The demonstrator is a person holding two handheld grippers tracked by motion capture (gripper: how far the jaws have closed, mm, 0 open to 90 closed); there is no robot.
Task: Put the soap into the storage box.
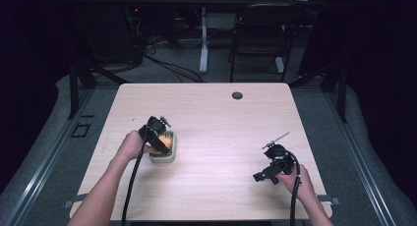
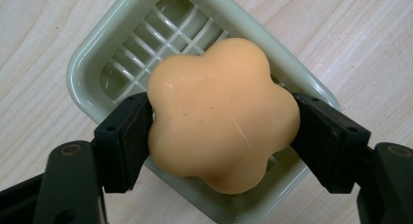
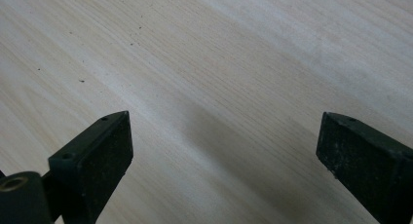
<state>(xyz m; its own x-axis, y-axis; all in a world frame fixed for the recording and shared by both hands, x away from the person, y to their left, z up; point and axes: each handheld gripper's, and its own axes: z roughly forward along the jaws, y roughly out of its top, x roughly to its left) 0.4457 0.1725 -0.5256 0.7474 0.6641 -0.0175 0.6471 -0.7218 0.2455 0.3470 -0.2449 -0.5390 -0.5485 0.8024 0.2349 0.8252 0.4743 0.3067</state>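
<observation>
soap (image 2: 221,114) pinched between left gripper (image 2: 221,136) fingers (image 2: 124,141), over green dish (image 2: 92,63); right gripper (image 3: 224,151) fingers spread, empty.

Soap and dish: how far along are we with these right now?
Done: the left tongs are shut on the flower-shaped orange soap, pads pressed on both its sides. In hand: the soap sits over the pale green dish; whether it rests on the grid or hangs above it I cannot tell. Left: releasing it, if it is being set down. The right tongs are open over bare table.
</observation>
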